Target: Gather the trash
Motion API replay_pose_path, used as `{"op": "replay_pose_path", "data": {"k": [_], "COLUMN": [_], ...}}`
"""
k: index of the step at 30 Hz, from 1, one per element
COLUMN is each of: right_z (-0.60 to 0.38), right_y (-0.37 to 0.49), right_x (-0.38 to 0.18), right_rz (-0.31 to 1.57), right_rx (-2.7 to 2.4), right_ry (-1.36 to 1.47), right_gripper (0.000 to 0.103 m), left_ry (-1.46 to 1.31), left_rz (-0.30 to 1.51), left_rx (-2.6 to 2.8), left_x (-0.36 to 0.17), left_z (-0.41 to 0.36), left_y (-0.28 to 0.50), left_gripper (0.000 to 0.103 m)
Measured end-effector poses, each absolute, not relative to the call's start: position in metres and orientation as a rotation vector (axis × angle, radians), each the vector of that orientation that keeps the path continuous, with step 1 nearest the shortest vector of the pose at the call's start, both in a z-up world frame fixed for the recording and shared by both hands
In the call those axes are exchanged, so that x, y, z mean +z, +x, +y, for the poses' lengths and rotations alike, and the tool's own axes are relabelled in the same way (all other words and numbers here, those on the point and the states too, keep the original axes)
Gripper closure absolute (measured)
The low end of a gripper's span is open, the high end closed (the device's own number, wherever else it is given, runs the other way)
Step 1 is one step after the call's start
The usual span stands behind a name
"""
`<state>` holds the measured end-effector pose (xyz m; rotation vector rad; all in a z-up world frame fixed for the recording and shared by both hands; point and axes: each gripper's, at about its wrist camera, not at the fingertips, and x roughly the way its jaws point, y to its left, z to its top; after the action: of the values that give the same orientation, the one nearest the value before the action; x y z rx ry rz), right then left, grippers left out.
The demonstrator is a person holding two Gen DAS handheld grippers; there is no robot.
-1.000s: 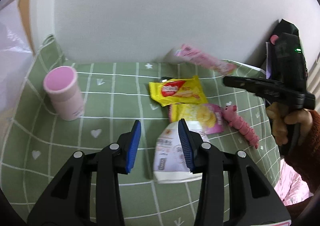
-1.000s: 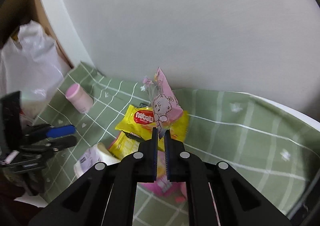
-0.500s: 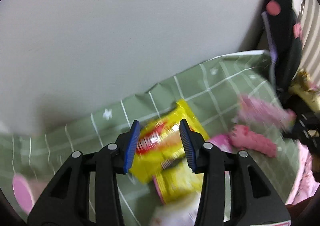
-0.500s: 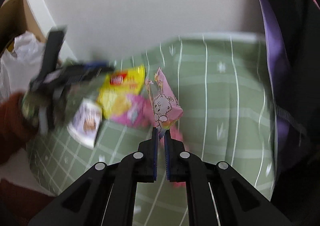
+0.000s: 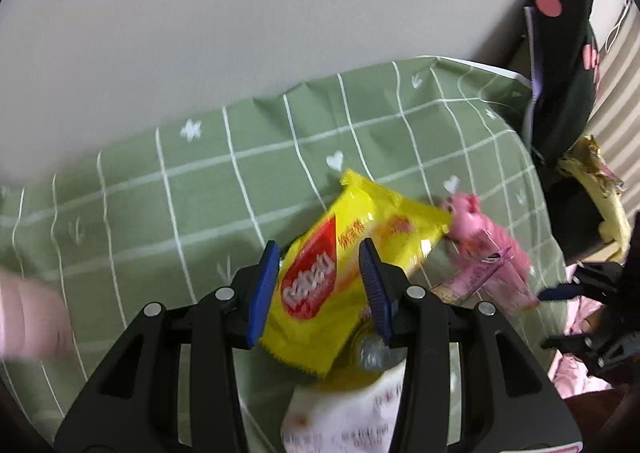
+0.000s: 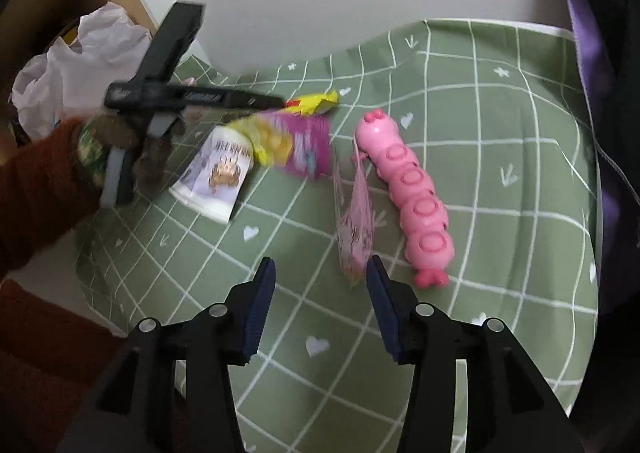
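A yellow snack wrapper lies on the green checked cloth, on top of other packets. My left gripper hovers open over it, its pads either side of the wrapper's middle and not pressing. In the right wrist view the left gripper reaches in from the left. My right gripper has its jaws opening. The pink wrapper stands loose just beyond its right fingertip, free of both pads. A white packet and a yellow-and-magenta bag lie beside the yellow wrapper.
A pink caterpillar toy lies right of the pink wrapper. A black and purple bag stands at the cloth's right end. A white plastic bag sits at the far left. A blurred pink cup is at the left edge.
The right jaws have opened and let go of the pink wrapper, which now sits by the toy. The left gripper has swung from the white packet over to the yellow wrapper.
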<state>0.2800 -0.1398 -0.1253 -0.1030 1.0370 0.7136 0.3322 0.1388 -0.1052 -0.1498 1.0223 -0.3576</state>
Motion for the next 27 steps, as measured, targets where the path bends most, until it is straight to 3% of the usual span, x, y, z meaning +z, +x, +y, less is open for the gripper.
{"op": "replay_pose_path", "data": {"k": [5,7,8,13,23,25,27], "right_z": [-0.124,-0.120,-0.120,-0.123,-0.151,-0.156,-0.158], "right_y": [0.295,0.304,0.308,0.303,0.293,0.290,0.288], "right_x": [-0.132,-0.140,-0.145,-0.144,-0.135,-0.130,-0.128], "right_rz": [0.992,1.031,1.060,1.077,1.075,1.058,1.045], "right_rx": [0.610,0.578,0.563,0.577,0.524,0.534,0.533], "right_ry": [-0.174,-0.189,-0.191,-0.183,-0.109,-0.083,-0.074], "right_gripper": [0.059,0.078,0.082,0.093,0.093,0.089,0.072], "left_ry": [-0.143,-0.131,-0.128,-0.116,-0.115,-0.072,-0.012], "left_rz": [1.008,0.998,0.992,0.958,0.930,0.943,0.963], "left_rx": [-0.302,-0.282,-0.276,-0.274,-0.275,-0.284,-0.315], "left_x": [-0.103,-0.098,-0.096,-0.086,-0.081,-0.085,-0.090], "left_z": [0.148,0.150,0.149,0.151,0.151,0.145,0.135], "left_y": [0.313,0.306,0.301,0.299,0.309,0.316,0.325], "left_gripper": [0.063,0.063,0.063,0.063,0.063,0.063,0.063]}}
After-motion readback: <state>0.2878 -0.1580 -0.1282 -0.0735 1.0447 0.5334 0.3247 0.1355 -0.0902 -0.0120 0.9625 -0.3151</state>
